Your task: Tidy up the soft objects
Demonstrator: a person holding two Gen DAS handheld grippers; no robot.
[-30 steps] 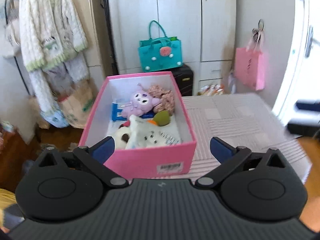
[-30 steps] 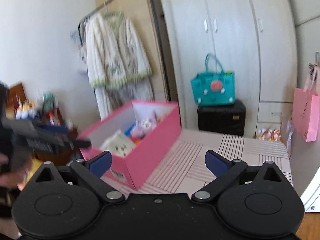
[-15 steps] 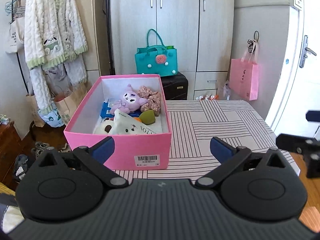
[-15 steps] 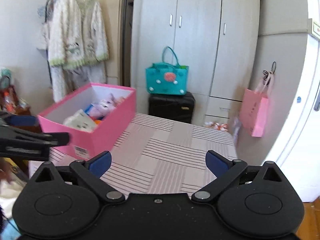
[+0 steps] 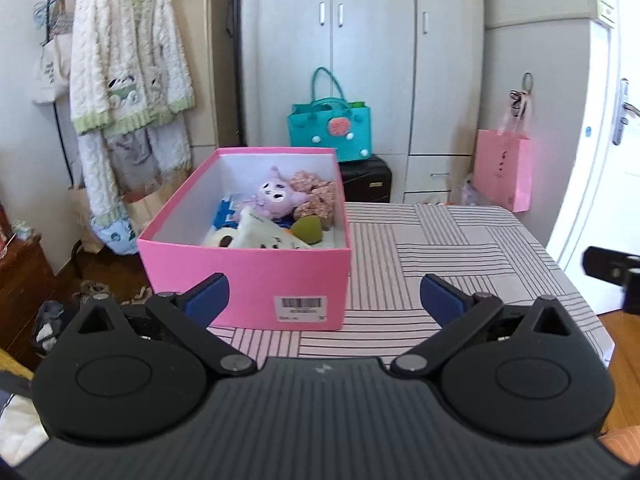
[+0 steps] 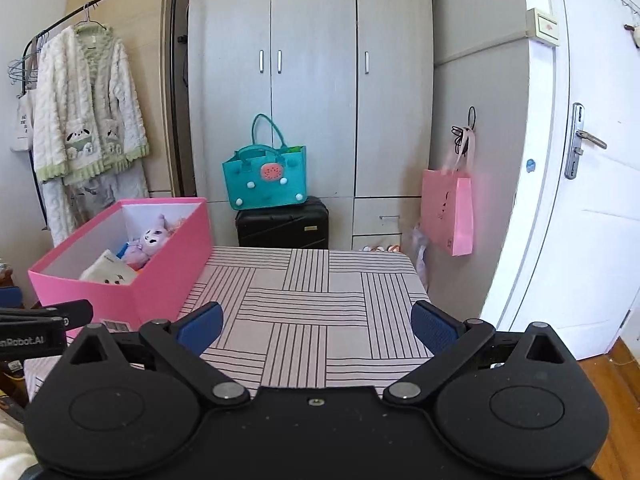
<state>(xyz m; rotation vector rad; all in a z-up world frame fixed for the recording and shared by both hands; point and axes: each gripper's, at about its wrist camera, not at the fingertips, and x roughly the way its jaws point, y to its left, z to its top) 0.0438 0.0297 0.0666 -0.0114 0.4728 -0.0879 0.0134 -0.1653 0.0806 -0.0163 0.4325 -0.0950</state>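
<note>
Striped table (image 6: pixel 320 300), pink box (image 5: pixel 244 276) hiding toys

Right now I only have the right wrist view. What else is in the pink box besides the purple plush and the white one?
Observer: A green soft piece lies by the right wall of the box.
Operator: Anything behind the purple plush?
Observer: A flowered fabric bundle sits in the far right corner, touching the purple plush.
Operator: Is the left claw holding anything?
Observer: No, the left claw is open and empty, short of the box's near end.
</note>
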